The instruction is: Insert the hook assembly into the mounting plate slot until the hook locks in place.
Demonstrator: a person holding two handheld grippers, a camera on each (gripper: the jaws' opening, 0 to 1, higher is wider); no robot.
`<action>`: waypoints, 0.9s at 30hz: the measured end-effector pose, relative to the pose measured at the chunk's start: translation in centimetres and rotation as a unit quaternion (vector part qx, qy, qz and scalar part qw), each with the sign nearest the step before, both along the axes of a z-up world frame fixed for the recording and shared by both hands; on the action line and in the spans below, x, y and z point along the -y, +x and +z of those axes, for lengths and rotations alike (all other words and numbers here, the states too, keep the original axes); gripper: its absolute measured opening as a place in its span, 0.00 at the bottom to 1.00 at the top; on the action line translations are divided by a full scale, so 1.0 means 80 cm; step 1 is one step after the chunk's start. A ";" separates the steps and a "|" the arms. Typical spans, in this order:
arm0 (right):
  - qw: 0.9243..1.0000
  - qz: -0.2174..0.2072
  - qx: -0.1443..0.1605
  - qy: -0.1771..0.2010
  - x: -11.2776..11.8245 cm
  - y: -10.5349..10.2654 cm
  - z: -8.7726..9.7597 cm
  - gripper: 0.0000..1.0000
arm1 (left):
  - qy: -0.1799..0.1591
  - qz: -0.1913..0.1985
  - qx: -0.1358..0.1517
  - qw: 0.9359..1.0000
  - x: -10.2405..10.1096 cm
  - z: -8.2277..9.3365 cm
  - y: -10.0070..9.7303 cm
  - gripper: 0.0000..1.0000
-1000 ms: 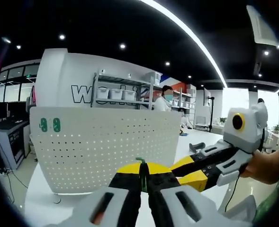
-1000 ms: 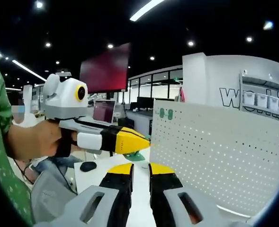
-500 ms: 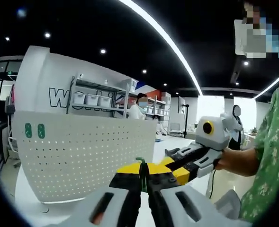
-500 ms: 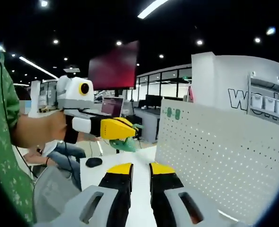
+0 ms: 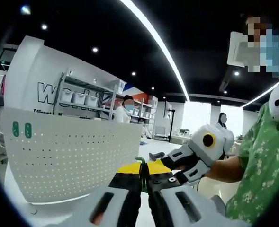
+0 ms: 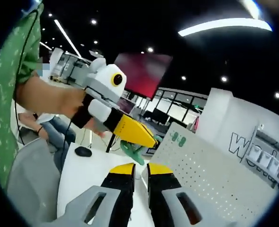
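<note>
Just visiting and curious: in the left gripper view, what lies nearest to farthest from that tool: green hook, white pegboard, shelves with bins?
1. Green hook, pinched in the left tool.
2. White pegboard, ahead left.
3. Shelves with bins, behind the board.

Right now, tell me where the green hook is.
The green hook is clamped in the left gripper, hanging below its yellow tips in the right gripper view, just short of the white pegboard.

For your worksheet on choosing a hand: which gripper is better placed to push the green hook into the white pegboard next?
The left gripper. It is shut on the green hook, held out near the pegboard. The right gripper holds nothing, its jaws slightly apart.
</note>
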State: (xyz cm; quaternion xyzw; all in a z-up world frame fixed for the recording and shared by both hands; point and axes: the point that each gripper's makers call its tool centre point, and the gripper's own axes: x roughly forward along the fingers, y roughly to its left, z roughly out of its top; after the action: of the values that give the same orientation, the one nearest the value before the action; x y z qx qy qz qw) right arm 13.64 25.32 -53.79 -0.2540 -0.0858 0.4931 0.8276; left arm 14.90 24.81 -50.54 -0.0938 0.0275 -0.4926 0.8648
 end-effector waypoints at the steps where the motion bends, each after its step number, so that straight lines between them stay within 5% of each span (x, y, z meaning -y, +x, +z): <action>1: 1.000 -0.001 0.007 -0.004 0.000 0.001 0.000 0.07 | -0.002 -0.002 -0.004 1.000 0.001 0.000 0.001 0.02; 10: 0.999 -0.007 0.043 -0.020 0.003 0.008 -0.003 0.02 | -0.002 -0.009 -0.016 1.000 0.010 -0.003 0.002 0.03; 22: 0.997 -0.024 0.064 -0.023 0.010 0.014 0.000 0.00 | 0.076 0.051 0.031 0.995 -0.008 -0.015 0.018 0.03; 25: 0.998 -0.032 0.051 -0.032 0.011 0.018 -0.006 0.00 | 0.065 0.042 0.031 0.996 -0.004 -0.014 0.014 0.02; 27: 0.999 -0.035 -0.018 0.008 0.013 0.021 -0.011 0.00 | 0.071 0.049 0.039 0.996 -0.006 -0.014 0.017 0.02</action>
State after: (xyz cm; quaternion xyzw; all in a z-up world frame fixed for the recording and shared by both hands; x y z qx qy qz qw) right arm 15.30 24.27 -54.66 -0.2409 -0.0660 0.4679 0.8477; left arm 16.29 25.33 -51.68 -0.0141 0.0243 -0.4501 0.8925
